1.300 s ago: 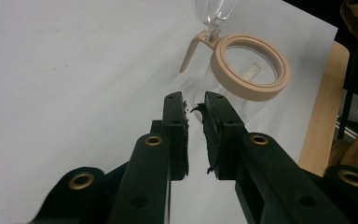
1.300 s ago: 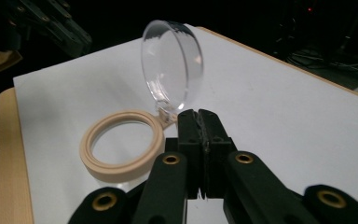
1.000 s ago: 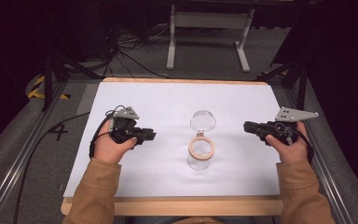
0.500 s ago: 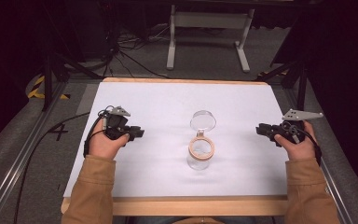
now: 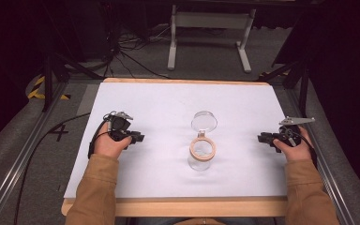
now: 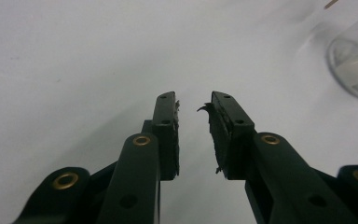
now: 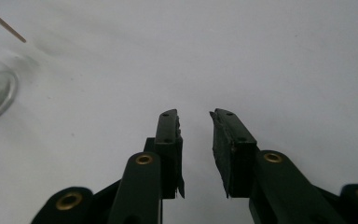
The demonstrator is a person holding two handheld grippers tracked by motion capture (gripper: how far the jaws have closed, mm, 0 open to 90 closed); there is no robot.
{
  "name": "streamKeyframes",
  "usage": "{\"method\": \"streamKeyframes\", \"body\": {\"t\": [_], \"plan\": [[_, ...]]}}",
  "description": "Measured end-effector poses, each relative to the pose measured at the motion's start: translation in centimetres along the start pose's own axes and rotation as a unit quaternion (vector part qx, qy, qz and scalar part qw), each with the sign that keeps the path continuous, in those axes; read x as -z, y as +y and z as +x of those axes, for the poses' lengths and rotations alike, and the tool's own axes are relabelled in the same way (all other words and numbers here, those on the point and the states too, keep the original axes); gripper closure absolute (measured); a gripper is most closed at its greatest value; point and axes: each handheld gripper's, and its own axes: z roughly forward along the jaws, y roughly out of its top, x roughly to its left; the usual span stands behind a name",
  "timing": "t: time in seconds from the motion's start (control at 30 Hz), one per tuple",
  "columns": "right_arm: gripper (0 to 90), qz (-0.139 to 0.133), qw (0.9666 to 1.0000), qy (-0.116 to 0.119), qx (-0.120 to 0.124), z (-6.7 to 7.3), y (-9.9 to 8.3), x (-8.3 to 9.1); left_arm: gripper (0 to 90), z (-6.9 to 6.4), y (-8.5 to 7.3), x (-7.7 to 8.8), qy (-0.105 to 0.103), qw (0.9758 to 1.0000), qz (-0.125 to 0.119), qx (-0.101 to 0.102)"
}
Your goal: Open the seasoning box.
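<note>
Moved: both hands have drawn outward from the jar [image 5: 200,153] since earlier.
Table [image 5: 168,101]: white; jar near centre, lid [image 5: 204,121] just behind it.
Jar: likely rigid, slippery, breakable; grip the rim.
Left gripper [image 6: 193,105]: left of jar, parted, empty.
Right gripper [image 7: 196,119]: right of jar, parted, empty.
Gripper views: frayed pads [image 6: 219,135], unresolved from above.

We count one clear glass jar with a tan rim [image 5: 201,154], one round clear glass lid [image 5: 204,121], and two black hand-held grippers [image 5: 132,136] [image 5: 265,138].
</note>
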Motion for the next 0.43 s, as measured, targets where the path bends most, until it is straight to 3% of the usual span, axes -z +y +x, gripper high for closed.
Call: {"method": "streamKeyframes", "body": {"t": [0.17,0.27,0.43], "plan": [[74.7,0.013,0.9999,-0.004,0.009,0.2,-0.7,-1.4,70.5,0.4,-0.3,-0.8,0.001,1.0000,0.007,0.006],[75.1,0.027,0.9988,-0.020,0.035,0.6,-0.8,-2.2,69.4,0.3,-0.3,-0.9,-0.002,1.0000,0.008,0.003],[74.8,0.015,0.9994,-0.004,0.030,1.0,-0.5,-2.0,68.6,-0.1,0.0,-0.4,-0.009,0.9999,-0.006,-0.002]]}}
